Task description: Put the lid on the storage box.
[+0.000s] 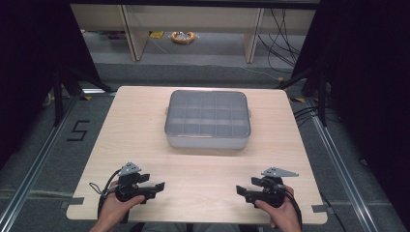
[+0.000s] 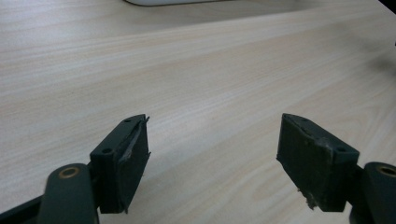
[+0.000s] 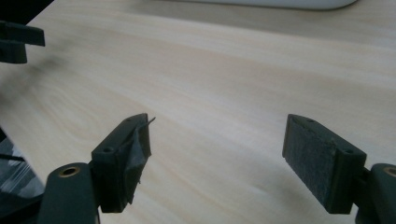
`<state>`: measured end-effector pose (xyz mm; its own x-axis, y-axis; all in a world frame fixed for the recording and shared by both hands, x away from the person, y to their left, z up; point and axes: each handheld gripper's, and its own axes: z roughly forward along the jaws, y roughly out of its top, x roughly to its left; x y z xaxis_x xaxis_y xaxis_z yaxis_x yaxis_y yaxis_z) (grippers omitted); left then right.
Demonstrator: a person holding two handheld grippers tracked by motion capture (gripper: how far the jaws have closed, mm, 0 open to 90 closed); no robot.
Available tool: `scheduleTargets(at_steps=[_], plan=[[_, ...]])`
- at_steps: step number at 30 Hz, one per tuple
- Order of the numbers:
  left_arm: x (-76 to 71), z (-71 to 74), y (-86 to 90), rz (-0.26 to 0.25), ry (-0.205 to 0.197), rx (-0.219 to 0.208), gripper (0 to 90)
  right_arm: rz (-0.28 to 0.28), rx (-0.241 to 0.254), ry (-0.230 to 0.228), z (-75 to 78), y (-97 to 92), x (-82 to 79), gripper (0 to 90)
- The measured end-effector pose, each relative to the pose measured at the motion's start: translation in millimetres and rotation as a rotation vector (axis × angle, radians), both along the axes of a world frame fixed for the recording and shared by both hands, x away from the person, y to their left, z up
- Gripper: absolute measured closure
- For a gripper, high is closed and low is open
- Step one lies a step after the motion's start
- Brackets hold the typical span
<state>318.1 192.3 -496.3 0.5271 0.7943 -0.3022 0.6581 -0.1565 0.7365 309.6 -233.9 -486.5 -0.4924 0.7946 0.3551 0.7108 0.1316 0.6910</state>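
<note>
A compartment box (image 1: 208,119) sits on the table (image 1: 130,140), well ahead of both sets of jaws. The left gripper (image 1: 153,186) and right gripper (image 1: 241,190) lie near the table's near edge, jaws pointing toward each other, bare tabletop between them.

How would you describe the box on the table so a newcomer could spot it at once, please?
Start at the wooden table. The box sits toward its far edge, centred, well beyond both grippers. It is grey and translucent, with a closed lid over a grid of compartments.

Surface (image 1: 145,125): pale wood-grain laminate, matt, smooth. Compartment box (image 1: 208,120): translucent grey plastic, slight sheen on lid. Left gripper (image 2: 212,154) and right gripper (image 3: 217,158): matt black plastic, pads rough, frayed at edges.
</note>
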Motion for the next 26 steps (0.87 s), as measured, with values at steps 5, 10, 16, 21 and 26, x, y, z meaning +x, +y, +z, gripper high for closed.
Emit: scheduleTargets(at_steps=[5, 10, 16, 21, 26], plan=[[-8.1, -2.1, -1.3, -0.014, 0.000, -0.002, 24.1, 0.041, -0.058, -0.032, -2.5, 1.1, -8.3, 23.6], [-14.8, -4.1, -2.3, -0.036, -0.005, 0.028, 23.0, 0.056, -0.094, -0.018, -3.8, 2.0, -19.8, 22.9], [-21.1, -6.9, -8.5, -0.074, 0.000, 0.016, 19.7, 0.072, -0.111, 0.004, -7.8, 2.0, -29.4, 20.1], [-21.8, -7.4, -12.6, -0.083, -0.002, 0.010, 18.0, 0.099, -0.152, -0.005, -10.3, 0.1, -31.8, 18.4], [-20.2, -7.6, -10.3, -0.104, 0.002, 0.042, 17.6, 0.070, -0.190, 0.030, -11.4, -1.9, -30.5, 18.4]])
